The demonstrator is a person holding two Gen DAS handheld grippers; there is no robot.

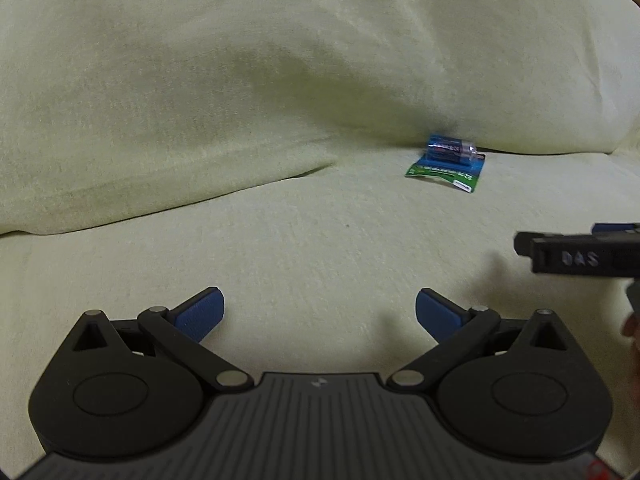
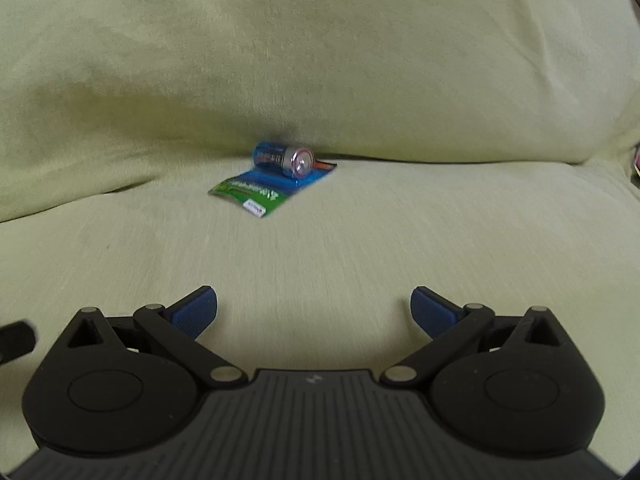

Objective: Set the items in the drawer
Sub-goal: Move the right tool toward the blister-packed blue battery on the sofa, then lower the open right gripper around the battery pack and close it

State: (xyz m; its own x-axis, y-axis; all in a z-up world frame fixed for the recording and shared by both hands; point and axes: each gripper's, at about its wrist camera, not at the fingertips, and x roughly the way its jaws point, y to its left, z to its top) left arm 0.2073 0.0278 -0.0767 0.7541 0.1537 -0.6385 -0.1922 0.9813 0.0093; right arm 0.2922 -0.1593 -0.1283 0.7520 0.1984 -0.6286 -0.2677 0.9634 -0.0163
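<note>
lying on pale green sofa cushion (image 2: pixel 360 240): battery pack (image 2: pixel 276 178).

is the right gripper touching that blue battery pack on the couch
Apart. The right wrist view shows bare green cushion between the open right gripper and the blue-and-green carded battery pack.

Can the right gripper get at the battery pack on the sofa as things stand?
Probably yes: the right gripper is open and faces the battery pack straight ahead, with only bare sofa seat between them.

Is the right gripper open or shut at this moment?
Open. The right gripper has its two blue fingers spread wide apart, with only the green cushion between them, short of the battery pack.
</note>
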